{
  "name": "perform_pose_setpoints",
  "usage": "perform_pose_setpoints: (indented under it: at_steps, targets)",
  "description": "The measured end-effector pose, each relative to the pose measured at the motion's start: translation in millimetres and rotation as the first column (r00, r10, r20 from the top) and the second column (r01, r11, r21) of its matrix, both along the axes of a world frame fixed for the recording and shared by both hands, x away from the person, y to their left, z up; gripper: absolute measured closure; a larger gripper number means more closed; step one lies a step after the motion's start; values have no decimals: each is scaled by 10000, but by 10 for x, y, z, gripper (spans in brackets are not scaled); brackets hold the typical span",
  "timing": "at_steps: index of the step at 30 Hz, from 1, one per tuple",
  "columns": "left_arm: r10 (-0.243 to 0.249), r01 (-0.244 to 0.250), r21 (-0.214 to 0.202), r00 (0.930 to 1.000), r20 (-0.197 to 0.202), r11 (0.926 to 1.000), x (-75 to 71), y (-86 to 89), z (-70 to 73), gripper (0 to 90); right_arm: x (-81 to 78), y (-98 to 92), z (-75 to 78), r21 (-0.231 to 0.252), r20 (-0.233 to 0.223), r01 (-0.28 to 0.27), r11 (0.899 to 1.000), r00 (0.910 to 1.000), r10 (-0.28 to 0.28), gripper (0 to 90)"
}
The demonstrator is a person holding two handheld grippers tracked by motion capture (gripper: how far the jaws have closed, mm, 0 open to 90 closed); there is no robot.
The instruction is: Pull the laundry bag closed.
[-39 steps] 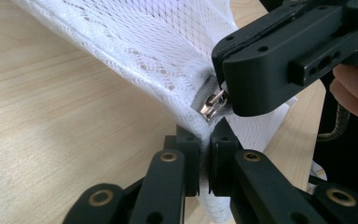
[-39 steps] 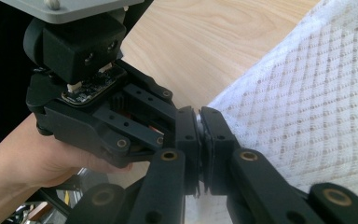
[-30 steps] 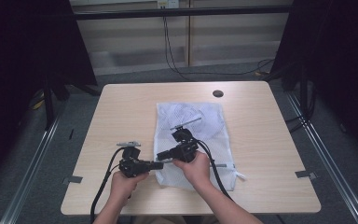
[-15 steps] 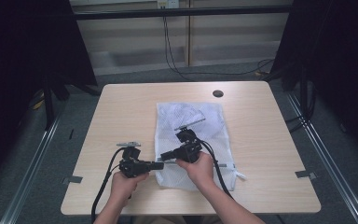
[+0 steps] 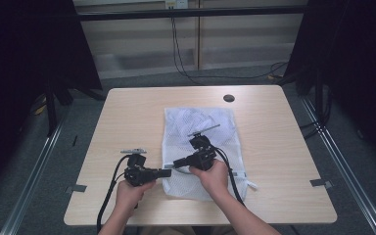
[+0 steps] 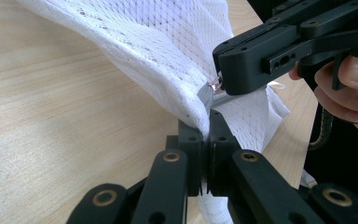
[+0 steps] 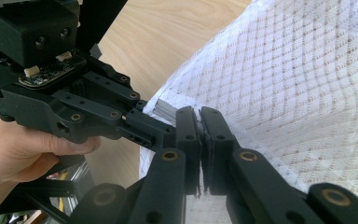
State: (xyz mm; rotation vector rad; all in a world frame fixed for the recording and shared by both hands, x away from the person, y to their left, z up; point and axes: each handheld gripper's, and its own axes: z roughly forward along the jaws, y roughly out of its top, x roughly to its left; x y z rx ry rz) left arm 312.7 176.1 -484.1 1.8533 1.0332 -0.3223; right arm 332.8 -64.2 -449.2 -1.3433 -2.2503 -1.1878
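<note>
A white mesh bag (image 5: 198, 122) lies flat on the wooden table (image 5: 127, 112). My left gripper (image 5: 168, 172) is at the bag's near left edge, and its jaws (image 6: 208, 135) are shut on a fold of the mesh (image 6: 168, 51), lifting it. My right gripper (image 5: 177, 162) reaches in from the right and meets it tip to tip. Its jaws (image 7: 200, 122) are shut, and its tip (image 6: 219, 83) pinches the small metal zipper pull (image 6: 212, 87) at the bag's edge. A grey zipper end (image 7: 165, 109) shows beside the left gripper (image 7: 142, 126).
A dark round grommet hole (image 5: 229, 98) sits near the table's far edge. Black cables trail from both grippers toward the near edge. The bag's drawstring tail (image 5: 250, 185) lies at its near right corner. Bare wood lies left and right of the bag.
The right hand has shifted very slightly to the right. Both grips on the bag's edge stay as they were, and the left hand has not moved.
</note>
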Motion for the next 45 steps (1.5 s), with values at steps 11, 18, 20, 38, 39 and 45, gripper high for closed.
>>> perform_pose_setpoints:
  at_steps: [11,18,20,38,39,45]
  targets:
    - [89,-87,-151,9999,101,9998,5,37,19,874,2,-154,-10,-121,-40,254,9996,9997,-254,868]
    - [132,-131,-208,9999,39,9997,6,47,22,874,-2,-206,-16,-181,-32,327,9993,9995,-327,867]
    - [162,-162,-255,9999,-7,9995,2,46,26,874,1,-228,-18,-198,-13,330,9993,9995,-330,868]
    - [270,-269,-125,9996,67,9996,18,97,37,874,0,-296,-32,-390,75,498,9980,9987,-495,868]
    - [253,-253,-166,9997,11,9995,17,94,36,874,0,-310,-31,-419,66,500,9979,9987,-498,868]
    - [283,-283,-44,9996,-5,9996,20,93,26,874,-7,-342,-31,-460,107,533,9975,9985,-529,868]
